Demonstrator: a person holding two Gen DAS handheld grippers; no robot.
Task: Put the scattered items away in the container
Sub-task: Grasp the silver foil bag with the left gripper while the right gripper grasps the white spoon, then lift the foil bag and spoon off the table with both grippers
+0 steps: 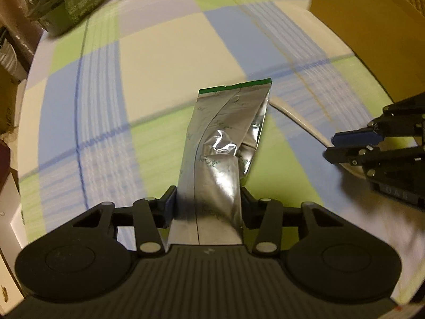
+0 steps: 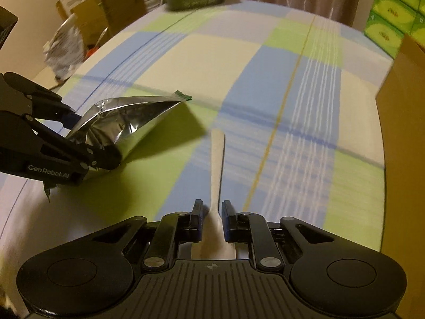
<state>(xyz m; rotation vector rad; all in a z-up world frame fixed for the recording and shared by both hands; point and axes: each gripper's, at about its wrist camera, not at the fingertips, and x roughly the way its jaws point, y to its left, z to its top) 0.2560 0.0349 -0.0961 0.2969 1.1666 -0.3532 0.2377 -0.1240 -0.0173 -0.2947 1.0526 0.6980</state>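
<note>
Left fingers (image 1: 170, 207): pinching the foil pouch (image 1: 225, 138) at its lower end, centre frame.
Right fingers (image 2: 228, 220): closing around the pale spoon (image 2: 216, 159), lower centre; contact unclear.
Pouch handling: seeming light, crinkly, slippery; gripping the flat seam is suiting best.
Container (image 2: 403, 138): cardboard box sitting at right edge of the surface (image 2: 186, 53).

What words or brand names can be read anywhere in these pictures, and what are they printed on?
"GenRobot.AI": white letters on the side of the left gripper, seen from the right wrist camera.
Dark box at the table's far edge: pale print, too blurred to read.
Green boxes stacked at the far right: small logos, unreadable.
Silver pouch held by the left gripper: faint green marks, not legible.
Right gripper: pale characters on its body, too blurred.
</note>
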